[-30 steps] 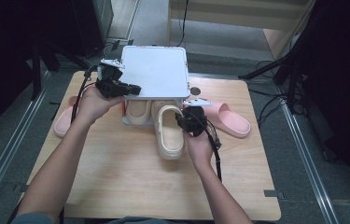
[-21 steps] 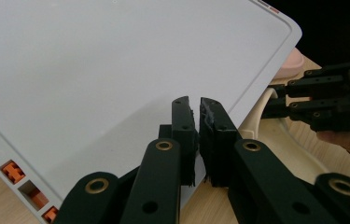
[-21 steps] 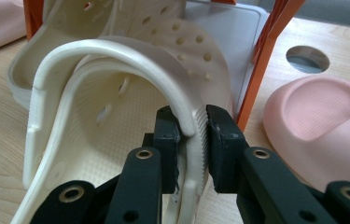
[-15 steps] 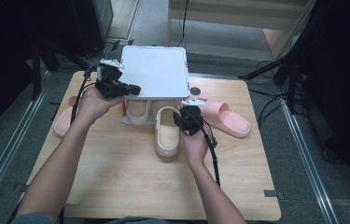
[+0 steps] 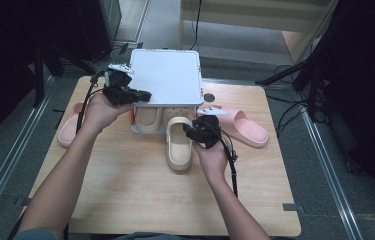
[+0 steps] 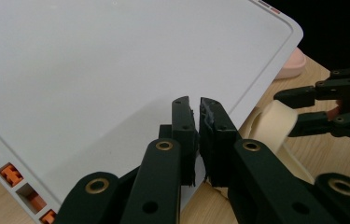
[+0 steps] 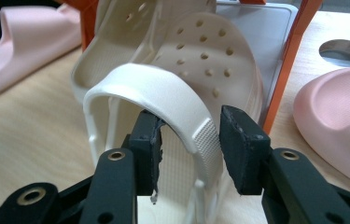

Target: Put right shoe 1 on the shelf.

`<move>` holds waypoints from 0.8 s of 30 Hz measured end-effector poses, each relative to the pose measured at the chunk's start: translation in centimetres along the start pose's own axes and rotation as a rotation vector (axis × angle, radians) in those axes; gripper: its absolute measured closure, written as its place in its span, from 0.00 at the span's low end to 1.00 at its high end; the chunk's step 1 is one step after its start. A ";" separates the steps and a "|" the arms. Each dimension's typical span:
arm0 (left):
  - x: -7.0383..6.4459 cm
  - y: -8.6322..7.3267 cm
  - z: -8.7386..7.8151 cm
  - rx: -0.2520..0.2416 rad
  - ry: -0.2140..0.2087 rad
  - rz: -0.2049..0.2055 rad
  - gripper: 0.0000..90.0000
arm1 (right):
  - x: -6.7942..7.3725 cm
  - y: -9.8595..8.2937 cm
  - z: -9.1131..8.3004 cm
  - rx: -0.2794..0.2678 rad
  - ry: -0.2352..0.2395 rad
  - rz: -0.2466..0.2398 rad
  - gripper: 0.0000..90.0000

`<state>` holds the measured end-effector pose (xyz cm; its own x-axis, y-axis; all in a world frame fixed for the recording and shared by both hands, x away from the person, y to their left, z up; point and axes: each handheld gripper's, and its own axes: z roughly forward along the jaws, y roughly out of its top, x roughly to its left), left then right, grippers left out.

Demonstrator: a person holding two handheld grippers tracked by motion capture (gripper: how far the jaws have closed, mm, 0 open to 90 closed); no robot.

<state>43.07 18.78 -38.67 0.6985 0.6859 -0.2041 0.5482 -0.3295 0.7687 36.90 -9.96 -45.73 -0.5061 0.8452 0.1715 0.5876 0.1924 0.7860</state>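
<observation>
The left gripper (image 6: 196, 140) pinches the lid (image 5: 167, 75) edge, holding it up; the right gripper (image 7: 189, 140) straddles the clog (image 5: 179, 142) strap, seemingly not yet clamped, to slide it in.

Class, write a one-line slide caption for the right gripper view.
Right tool straddles the cream foam clog's heel strap, jaws open.

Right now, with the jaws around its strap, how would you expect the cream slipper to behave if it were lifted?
The cream slipper looks like moulded foam, so probably light. Held by the arched strap, it would likely hang toe-down and swing. The right gripper straddles the strap's textured patch, which should resist slipping, though the strap may flex.
</observation>
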 end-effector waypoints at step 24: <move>0.1 -0.1 0.0 -0.004 -0.007 -0.006 0.94 | 0.9 -2.8 -4.0 0.082 0.103 -0.075 0.69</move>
<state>43.10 18.87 -38.74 0.6980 0.6837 -0.2129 0.5505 -0.3223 0.7701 32.26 -11.77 -45.37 -0.6102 0.7721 0.1776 0.5933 0.2968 0.7483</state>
